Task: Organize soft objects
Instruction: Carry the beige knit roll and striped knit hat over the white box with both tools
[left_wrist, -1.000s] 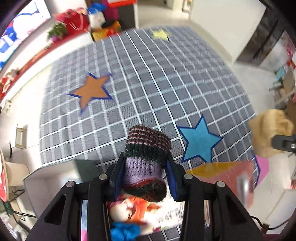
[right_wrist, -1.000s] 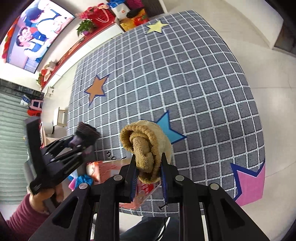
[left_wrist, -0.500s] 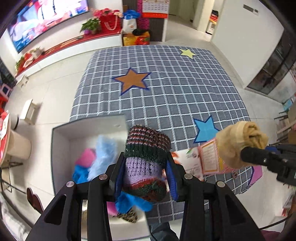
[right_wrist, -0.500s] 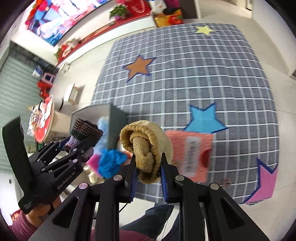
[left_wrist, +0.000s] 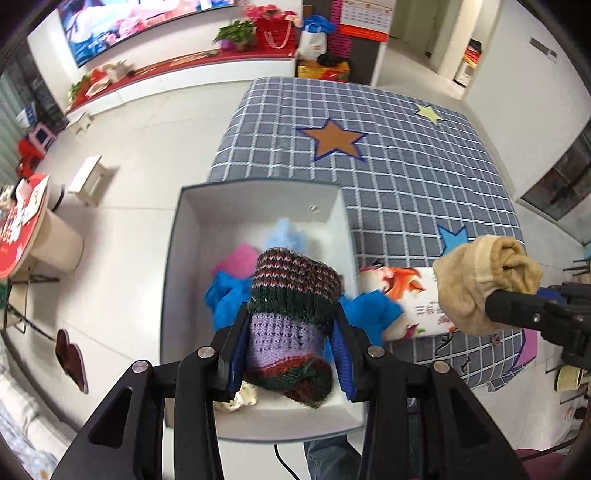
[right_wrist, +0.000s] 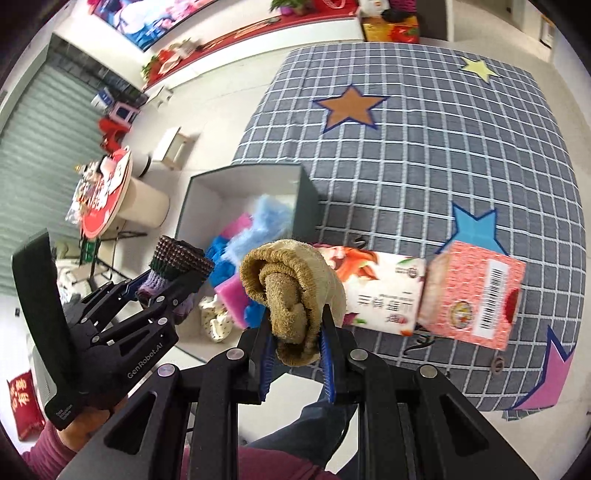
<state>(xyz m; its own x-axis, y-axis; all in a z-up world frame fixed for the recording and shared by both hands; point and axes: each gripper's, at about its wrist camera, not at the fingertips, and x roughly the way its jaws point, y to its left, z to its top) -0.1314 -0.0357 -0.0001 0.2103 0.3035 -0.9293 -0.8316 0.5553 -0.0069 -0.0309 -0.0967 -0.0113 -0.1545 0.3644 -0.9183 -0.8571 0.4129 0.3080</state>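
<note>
My left gripper (left_wrist: 290, 356) is shut on a rolled striped knit sock (left_wrist: 291, 314), purple, green and dark red, held above an open grey box (left_wrist: 258, 201). The box holds blue, pink and light-blue soft items (left_wrist: 231, 291). My right gripper (right_wrist: 295, 349) is shut on a rolled tan sock (right_wrist: 291, 291), held above the near table edge, right of the box (right_wrist: 243, 184). The tan sock also shows in the left wrist view (left_wrist: 484, 280), and the left gripper with the striped sock in the right wrist view (right_wrist: 177, 266).
A white tissue pack (right_wrist: 373, 288) and a pink carton (right_wrist: 472, 299) lie on the grey checked tablecloth (right_wrist: 424, 147) with star patches. The box stands at the table's left edge. A round red stool (left_wrist: 22, 236) and white floor lie to the left.
Both grippers have swung left and back from over the cloth. The open box has come fully under the left gripper. Both socks stay gripped.
</note>
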